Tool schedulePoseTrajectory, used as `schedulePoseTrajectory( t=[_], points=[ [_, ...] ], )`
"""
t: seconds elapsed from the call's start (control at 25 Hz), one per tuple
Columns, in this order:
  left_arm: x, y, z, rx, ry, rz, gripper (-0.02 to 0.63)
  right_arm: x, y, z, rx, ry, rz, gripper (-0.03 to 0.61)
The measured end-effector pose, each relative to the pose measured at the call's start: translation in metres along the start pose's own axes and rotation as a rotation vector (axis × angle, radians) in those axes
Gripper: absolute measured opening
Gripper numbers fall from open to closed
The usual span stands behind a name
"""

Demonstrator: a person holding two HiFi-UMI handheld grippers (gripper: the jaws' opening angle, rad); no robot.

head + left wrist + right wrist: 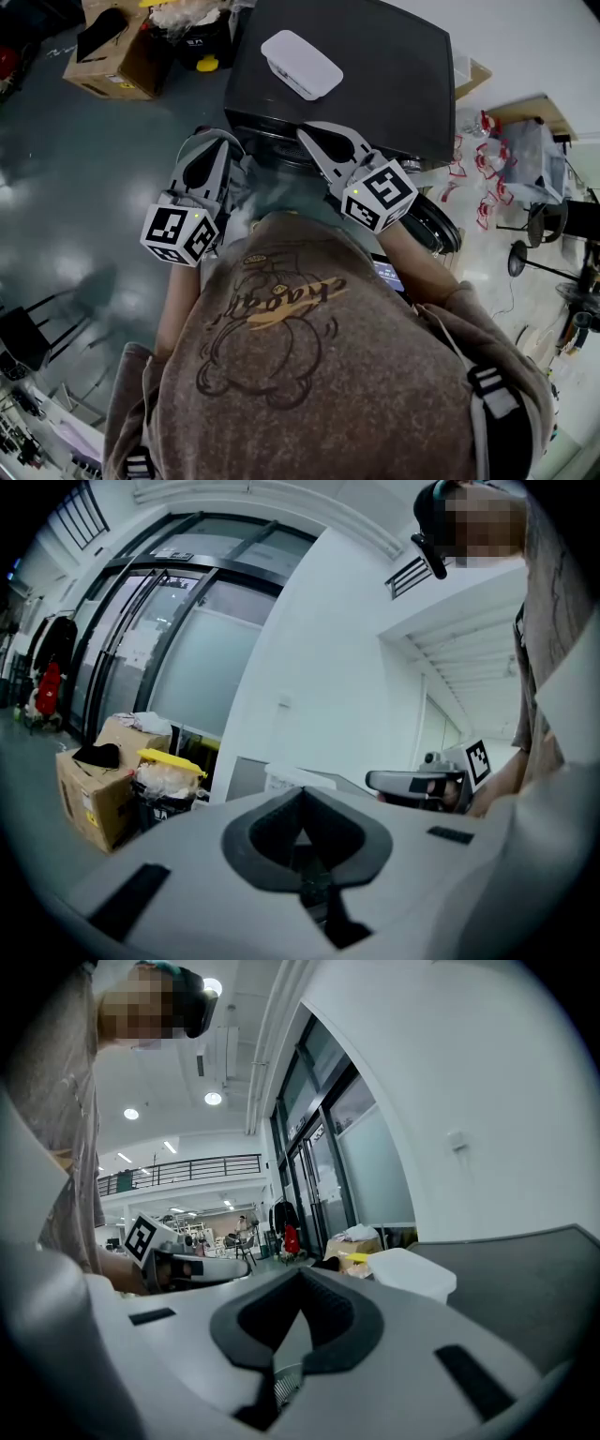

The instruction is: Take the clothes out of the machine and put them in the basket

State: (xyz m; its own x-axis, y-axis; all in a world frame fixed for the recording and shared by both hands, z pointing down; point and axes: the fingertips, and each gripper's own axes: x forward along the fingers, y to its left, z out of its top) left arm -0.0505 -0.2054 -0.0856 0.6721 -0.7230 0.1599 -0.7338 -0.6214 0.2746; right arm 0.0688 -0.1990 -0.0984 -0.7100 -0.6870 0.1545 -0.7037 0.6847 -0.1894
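The machine point(375, 66) is a dark grey box seen from above, straight ahead of me, and its front opening is hidden below its top edge. No clothes and no basket show in any view. My left gripper point(217, 139) and my right gripper point(314, 131) are held side by side in front of my chest, tips near the machine's near edge. Both are shut with nothing between the jaws, as the left gripper view point(300, 797) and the right gripper view point(300, 1279) show. Each gripper view also catches the other gripper: the right gripper point(417, 782) and the left gripper point(192, 1265).
A white lidded box point(300, 63) lies on the machine's top. A cardboard box point(112, 52) and a black bin with a yellow lid point(167, 778) stand on the floor at the back left. Red-and-white items point(483, 159) and a stand point(544, 225) sit at the right.
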Motion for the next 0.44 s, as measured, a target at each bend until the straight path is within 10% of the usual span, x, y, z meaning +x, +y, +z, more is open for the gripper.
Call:
schedulePoseTrajectory(
  t=[0.44],
  points=[
    [-0.0011,-0.004,-0.0036,0.002,0.006,-0.014,0.009,0.0006,0.0058,-0.0076,0.0,0.014,-0.011,-0.005]
  ],
)
